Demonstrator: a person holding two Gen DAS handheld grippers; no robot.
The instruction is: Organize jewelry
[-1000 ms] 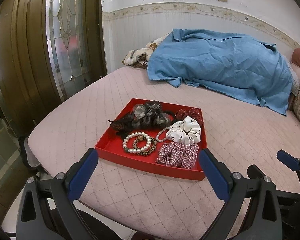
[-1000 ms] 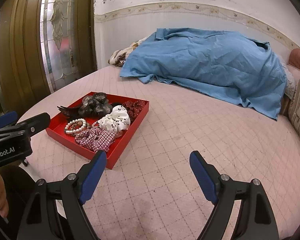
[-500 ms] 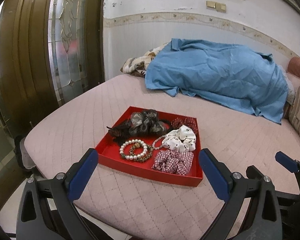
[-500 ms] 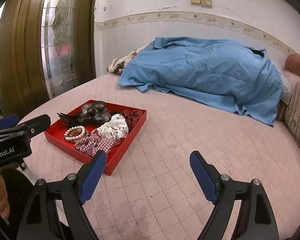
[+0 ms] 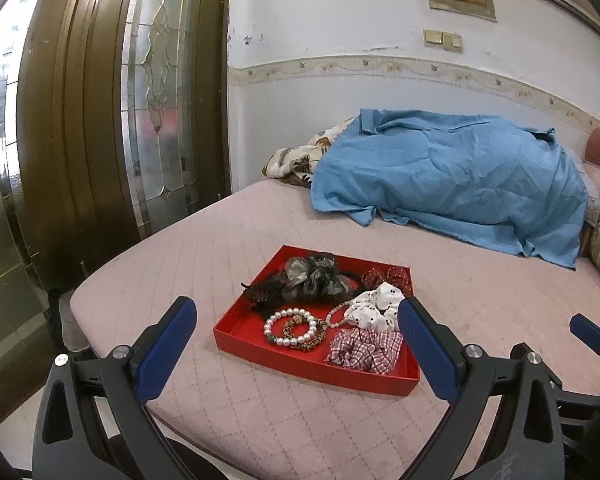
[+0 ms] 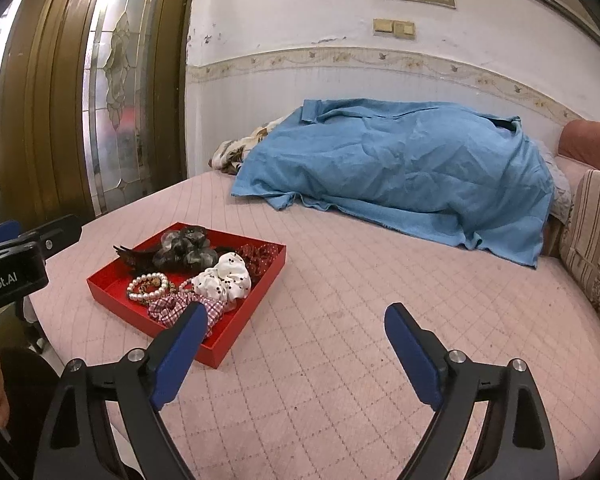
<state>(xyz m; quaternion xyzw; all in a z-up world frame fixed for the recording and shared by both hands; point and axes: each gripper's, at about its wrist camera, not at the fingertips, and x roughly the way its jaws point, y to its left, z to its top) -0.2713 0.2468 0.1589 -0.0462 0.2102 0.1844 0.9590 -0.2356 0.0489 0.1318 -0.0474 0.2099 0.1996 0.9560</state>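
- Red tray [image 5: 236, 330] of jewelry: near bed's [image 5: 480, 300] front edge.
- Left gripper [image 5: 296, 344]: spread wide, empty, tray at 12 o'clock.
- Right gripper [image 6: 294, 344]: spread wide, empty, over bare quilt; tray at 10 o'clock.

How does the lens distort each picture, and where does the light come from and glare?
Left wrist view: fisheye bends the wall border into a curve and darkens the corners; daylight blows out the glass door at left; the red tray is sharp, with soft shadows. Right wrist view: same bowing and dark corners, glare on the door glass; the open right gripper looms large.
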